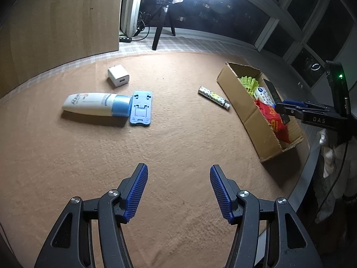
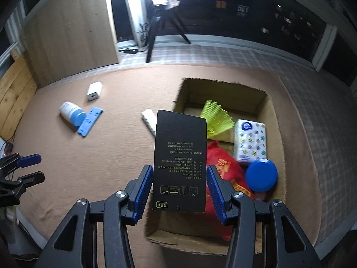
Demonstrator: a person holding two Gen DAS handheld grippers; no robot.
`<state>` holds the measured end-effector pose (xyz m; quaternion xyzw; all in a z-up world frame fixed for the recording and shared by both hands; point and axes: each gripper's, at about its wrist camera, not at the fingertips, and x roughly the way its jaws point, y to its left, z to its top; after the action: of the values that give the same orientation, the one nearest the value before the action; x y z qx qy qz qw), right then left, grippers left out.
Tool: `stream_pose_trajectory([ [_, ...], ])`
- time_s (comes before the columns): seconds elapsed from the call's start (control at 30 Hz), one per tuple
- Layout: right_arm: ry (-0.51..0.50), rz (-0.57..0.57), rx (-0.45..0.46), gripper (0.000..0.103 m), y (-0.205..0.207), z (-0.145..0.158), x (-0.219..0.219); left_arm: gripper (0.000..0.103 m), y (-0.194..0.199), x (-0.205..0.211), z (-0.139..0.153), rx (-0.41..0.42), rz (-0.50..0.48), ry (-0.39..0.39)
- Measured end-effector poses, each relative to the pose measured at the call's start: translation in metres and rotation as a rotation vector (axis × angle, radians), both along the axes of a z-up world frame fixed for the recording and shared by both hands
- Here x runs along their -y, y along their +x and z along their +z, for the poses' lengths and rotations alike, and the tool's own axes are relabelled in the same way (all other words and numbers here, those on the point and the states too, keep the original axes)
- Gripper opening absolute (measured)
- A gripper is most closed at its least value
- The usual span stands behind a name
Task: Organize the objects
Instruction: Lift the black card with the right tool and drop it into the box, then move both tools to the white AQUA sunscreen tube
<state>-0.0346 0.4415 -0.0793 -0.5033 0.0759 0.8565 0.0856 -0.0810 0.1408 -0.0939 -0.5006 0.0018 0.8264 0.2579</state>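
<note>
A: Right wrist view: your right gripper (image 2: 179, 189) pinches a black printed card (image 2: 180, 163) by its two long edges, one blue pad on each, so the flat face stays toward the lens. It hangs above the near end of the cardboard box (image 2: 275, 120). Why carry it there?

B: Judging from the task, you are sorting loose items into that box. Already inside lie a yellow-green shuttlecock (image 2: 214, 118), a tissue pack (image 2: 250, 141), a red snack bag (image 2: 223, 167) and a blue lid (image 2: 261, 175), so the card likely goes in next.

A: And your left gripper (image 1: 178, 192)?

B: Left wrist view: its fingers stand spread with nothing between them, above bare brown carpet (image 1: 178, 134). Still outside the box lie a white charger (image 1: 118, 75), a lotion bottle (image 1: 96, 104) touching a blue phone stand (image 1: 141, 108), and a patterned tube (image 1: 213, 96) just beside the box wall.
</note>
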Motion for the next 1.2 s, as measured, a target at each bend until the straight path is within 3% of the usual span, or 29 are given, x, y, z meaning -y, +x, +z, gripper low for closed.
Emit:
stream_pose_trajectory([
  [0.33,0.006,-0.045,0.021,0.046,0.004,-0.009,-0.017,0.061,-0.013,-0.003,-0.008,0.012,0.004,0.002],
  [0.43,0.02,-0.048,0.028,0.062,0.003,-0.009,-0.016,0.061,-0.017,-0.001,-0.01,0.016,0.011,0.002],
  [0.63,0.011,-0.034,-0.021,0.063,0.0,0.004,-0.007,0.061,-0.023,0.009,-0.014,0.02,0.036,0.003],
  [0.87,-0.057,0.034,-0.086,0.063,-0.024,0.021,0.019,0.061,-0.032,0.031,-0.015,0.019,0.089,0.002],
  [1.2,-0.143,0.21,-0.072,0.063,-0.084,0.014,0.08,0.061,-0.05,0.068,-0.011,0.016,0.189,0.033],
])
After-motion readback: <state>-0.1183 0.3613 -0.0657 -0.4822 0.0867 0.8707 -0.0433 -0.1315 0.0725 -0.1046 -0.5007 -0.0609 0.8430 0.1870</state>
